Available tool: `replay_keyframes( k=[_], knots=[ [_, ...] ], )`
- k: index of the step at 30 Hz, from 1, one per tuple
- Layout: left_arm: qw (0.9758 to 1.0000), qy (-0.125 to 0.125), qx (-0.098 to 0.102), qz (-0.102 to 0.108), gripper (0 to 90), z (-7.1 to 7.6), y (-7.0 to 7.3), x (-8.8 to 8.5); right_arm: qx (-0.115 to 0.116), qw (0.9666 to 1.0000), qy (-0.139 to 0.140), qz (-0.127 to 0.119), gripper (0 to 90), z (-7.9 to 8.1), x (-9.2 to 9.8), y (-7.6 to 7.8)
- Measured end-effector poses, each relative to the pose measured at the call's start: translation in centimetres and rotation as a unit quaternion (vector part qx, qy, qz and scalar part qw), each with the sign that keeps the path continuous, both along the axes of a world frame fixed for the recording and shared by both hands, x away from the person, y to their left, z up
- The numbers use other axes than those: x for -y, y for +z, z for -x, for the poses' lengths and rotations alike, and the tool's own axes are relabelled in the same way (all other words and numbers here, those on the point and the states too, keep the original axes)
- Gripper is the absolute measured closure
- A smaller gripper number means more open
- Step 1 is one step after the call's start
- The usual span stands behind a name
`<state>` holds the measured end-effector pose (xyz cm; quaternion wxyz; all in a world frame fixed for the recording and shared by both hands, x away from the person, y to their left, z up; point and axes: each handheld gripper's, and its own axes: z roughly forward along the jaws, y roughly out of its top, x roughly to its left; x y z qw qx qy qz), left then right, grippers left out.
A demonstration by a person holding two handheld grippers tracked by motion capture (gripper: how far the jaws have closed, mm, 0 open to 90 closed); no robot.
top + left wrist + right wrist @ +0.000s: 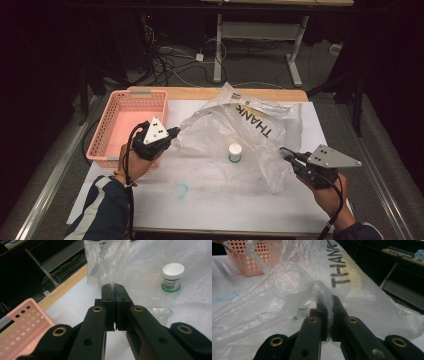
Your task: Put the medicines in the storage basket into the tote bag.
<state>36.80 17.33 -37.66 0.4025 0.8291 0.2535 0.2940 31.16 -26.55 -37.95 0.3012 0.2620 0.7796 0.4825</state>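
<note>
The clear plastic bag, printed THANK, lies spread over the middle of the white table, held at two edges; the left gripper pinches its left edge, and the left gripper view shows the film clamped between fully closed jaws; the right gripper clamps the right edge likewise, film bunched over its tips in its own view; the high view alone shows the small white jar standing between the grippers, and the pink basket just left of the left hand.
</note>
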Motion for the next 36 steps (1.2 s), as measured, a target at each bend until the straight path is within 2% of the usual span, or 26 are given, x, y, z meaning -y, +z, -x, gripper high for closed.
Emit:
replay_keyframes(
  k=[6,10,16,26,31,33,36],
  knots=[
    [0.9995,-0.008,0.020,0.023,86.0,0.9,1.2,-0.3,0.030,0.9994,-0.002,-0.015,89.2,0.6,0.3,1.8],
    [0.9987,-0.016,0.029,0.040,86.0,1.6,1.9,-0.5,0.043,0.9988,0.000,-0.023,89.2,1.0,0.3,2.7],
    [0.9979,-0.024,0.036,0.049,86.0,2.3,2.4,-0.8,0.052,0.9984,0.009,-0.019,89.2,1.1,-0.4,3.2],
    [0.9937,-0.057,0.056,0.078,86.0,3.3,4.2,0.1,0.073,0.9966,0.036,-0.014,89.2,1.5,-2.4,4.7],
    [0.9911,-0.082,0.065,0.082,86.0,2.9,4.5,1.1,0.080,0.9958,0.044,-0.008,89.2,0.9,-3.5,5.2],
    [0.9899,-0.090,0.067,0.087,86.0,2.3,4.3,1.8,0.084,0.9955,0.044,-0.004,89.2,0.4,-3.9,5.3],
    [0.9876,-0.098,0.065,0.104,86.0,1.0,4.0,2.8,0.084,0.9958,0.037,-0.003,89.2,-0.8,-4.3,5.4]
  ],
)
